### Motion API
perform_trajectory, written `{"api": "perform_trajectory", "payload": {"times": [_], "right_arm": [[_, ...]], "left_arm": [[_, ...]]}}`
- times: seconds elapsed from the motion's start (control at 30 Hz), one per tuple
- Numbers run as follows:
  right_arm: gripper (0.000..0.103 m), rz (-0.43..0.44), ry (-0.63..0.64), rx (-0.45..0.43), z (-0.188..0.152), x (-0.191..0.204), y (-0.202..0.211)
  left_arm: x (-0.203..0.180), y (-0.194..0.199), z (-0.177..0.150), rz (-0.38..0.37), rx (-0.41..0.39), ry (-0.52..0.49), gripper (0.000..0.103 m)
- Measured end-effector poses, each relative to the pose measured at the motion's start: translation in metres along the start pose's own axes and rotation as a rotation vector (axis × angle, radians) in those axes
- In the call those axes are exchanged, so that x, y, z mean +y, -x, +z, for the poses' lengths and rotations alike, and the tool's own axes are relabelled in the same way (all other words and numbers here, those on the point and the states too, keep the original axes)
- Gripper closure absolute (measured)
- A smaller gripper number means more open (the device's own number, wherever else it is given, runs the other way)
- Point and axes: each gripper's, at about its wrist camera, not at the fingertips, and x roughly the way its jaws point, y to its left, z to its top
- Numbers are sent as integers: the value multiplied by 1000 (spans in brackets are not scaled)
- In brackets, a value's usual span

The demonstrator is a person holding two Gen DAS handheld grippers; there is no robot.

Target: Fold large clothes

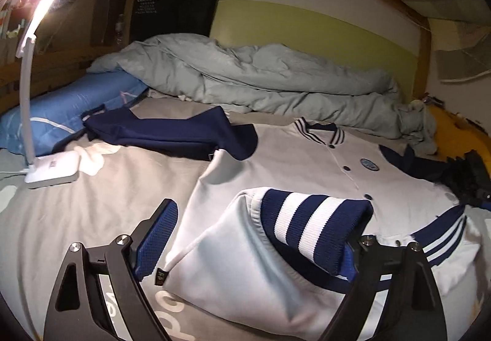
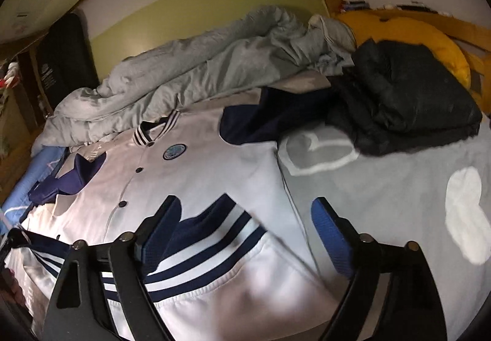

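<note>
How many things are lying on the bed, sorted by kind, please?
Clothes: 2 (white-and-navy jacket, black folded garment)
Bedding: 3 (grey duvet, blue pillow, yellow cushion)
Lamps: 1 (white desk lamp)
Total: 6

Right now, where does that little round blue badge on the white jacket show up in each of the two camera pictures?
Left wrist view: the round badge sits right of centre, past the button line.
Right wrist view: the round badge sits left of centre, below the collar.
Shared landmark: the striped collar, close by in both.
</note>
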Motion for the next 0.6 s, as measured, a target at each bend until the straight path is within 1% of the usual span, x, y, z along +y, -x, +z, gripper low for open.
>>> {"api": "perform_trajectory", "payload": {"times": [0.03, 0.07, 0.1, 0.13, 0.23, 0.27, 0.3, 0.4, 0.47, 0.53, 0.6], "right_arm": [[8, 9, 20, 14, 2, 2, -2], [7, 29, 52, 47, 3, 4, -6], [7, 46, 82, 75, 4, 7, -10], [7, 51, 110, 92, 2, 10, -13], [7, 13, 195, 132, -4, 17, -22], [7, 1, 212, 138, -6, 18, -25], [7, -9, 229, 146, -8, 19, -27], [7, -11, 240, 168, -10, 17, -32], [7, -2, 229, 179, -11, 16, -35], [7, 20, 224, 205, -13, 17, -41], [7, 20, 227, 238, -16, 17, -51]], "left_arm": [[2, -5, 0, -14, 28, 11, 12], [4, -9, 1, -30, 51, 22, 12], [8, -13, 2, -63, 73, 41, 12], [11, -13, 2, -92, 78, 61, 12], [16, -4, 6, -144, 56, 85, 12], [16, 0, 7, -163, 51, 77, 12], [16, 4, 9, -166, 46, 66, 12], [8, 10, 8, -122, 26, 6, 12], [2, 4, 5, -115, 58, -31, 12], [-4, -13, 0, -88, 133, -76, 12], [-9, -40, -10, -47, 248, -101, 12]]}}
